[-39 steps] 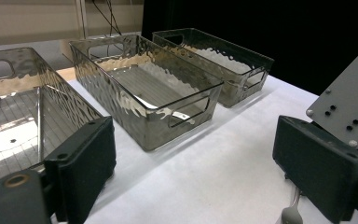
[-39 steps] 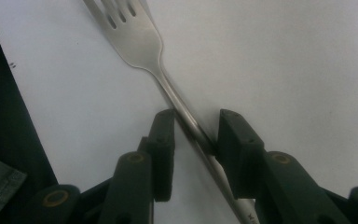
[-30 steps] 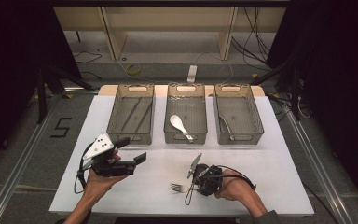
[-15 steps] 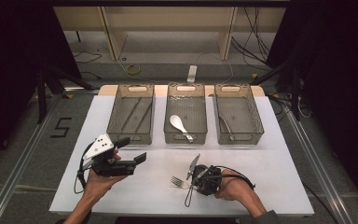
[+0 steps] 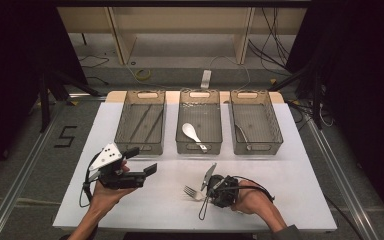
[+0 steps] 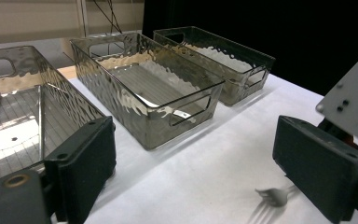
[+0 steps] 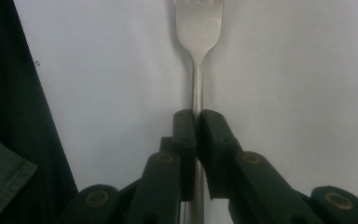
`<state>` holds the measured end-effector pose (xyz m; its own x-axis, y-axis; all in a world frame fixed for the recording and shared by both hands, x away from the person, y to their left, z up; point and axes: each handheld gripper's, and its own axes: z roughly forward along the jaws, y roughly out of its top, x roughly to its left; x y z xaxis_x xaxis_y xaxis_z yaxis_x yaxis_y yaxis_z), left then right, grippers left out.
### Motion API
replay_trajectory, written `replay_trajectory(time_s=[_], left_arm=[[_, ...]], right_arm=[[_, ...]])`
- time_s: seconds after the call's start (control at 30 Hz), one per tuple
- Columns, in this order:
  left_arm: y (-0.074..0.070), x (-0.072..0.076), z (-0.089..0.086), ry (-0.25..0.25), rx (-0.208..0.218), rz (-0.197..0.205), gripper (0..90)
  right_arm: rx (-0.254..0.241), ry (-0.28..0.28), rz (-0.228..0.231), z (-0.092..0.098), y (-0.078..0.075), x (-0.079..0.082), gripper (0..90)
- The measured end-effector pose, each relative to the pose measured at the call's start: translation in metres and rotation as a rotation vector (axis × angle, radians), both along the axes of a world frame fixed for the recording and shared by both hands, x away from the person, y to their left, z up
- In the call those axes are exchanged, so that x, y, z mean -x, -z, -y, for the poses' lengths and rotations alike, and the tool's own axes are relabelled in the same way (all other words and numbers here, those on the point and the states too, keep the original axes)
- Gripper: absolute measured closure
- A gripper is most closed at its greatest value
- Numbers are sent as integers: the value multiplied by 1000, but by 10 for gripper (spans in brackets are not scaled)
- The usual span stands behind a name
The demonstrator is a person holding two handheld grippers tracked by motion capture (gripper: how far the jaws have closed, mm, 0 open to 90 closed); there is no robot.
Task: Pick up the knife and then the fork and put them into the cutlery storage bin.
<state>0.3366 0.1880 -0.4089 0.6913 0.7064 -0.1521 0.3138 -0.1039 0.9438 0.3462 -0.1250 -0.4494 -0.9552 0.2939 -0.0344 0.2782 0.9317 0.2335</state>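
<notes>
Bins: three clear ribbed bins are counted on the worktop (image 5: 290, 200), beyond the fingers: left bin (image 5: 141, 125), middle bin (image 5: 200, 125), right bin (image 5: 255, 125).
Forks: one fork (image 7: 198, 28) is counted, its handle clamped between the right gripper's (image 5: 211, 192) fingers, its head past the fingertips.
Spoons: one white spoon (image 5: 192, 134) is seen, in the middle bin.
Thin rods: two are seen in the left bin; their kind cannot be told.
Grippers: two are counted; the left gripper (image 5: 142, 161) has its fingers spread apart.
Utensil in the right bin: one, kind unclear.
</notes>
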Motion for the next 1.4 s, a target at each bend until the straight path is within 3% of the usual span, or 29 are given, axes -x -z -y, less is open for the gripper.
replay_trajectory(time_s=[0.27,0.47,0.7,0.77,1.3,1.4], left_arm=[[0,0,-1,0,2,-2,124],[0,0,-1,-4,8,-4,124],[0,0,-1,-4,9,-4,124],[0,0,-1,-5,8,-4,124],[0,0,-1,-5,9,-2,124],[0,0,-1,-6,11,-3,124]], right_arm=[[-104,47,21,14,-17,-5,851],[-183,131,25,30,-27,-12,851],[-307,214,24,56,-35,-24,851],[-306,237,58,59,-37,-25,851],[-407,334,88,78,-47,-31,851],[-423,355,115,82,-51,-31,851]])
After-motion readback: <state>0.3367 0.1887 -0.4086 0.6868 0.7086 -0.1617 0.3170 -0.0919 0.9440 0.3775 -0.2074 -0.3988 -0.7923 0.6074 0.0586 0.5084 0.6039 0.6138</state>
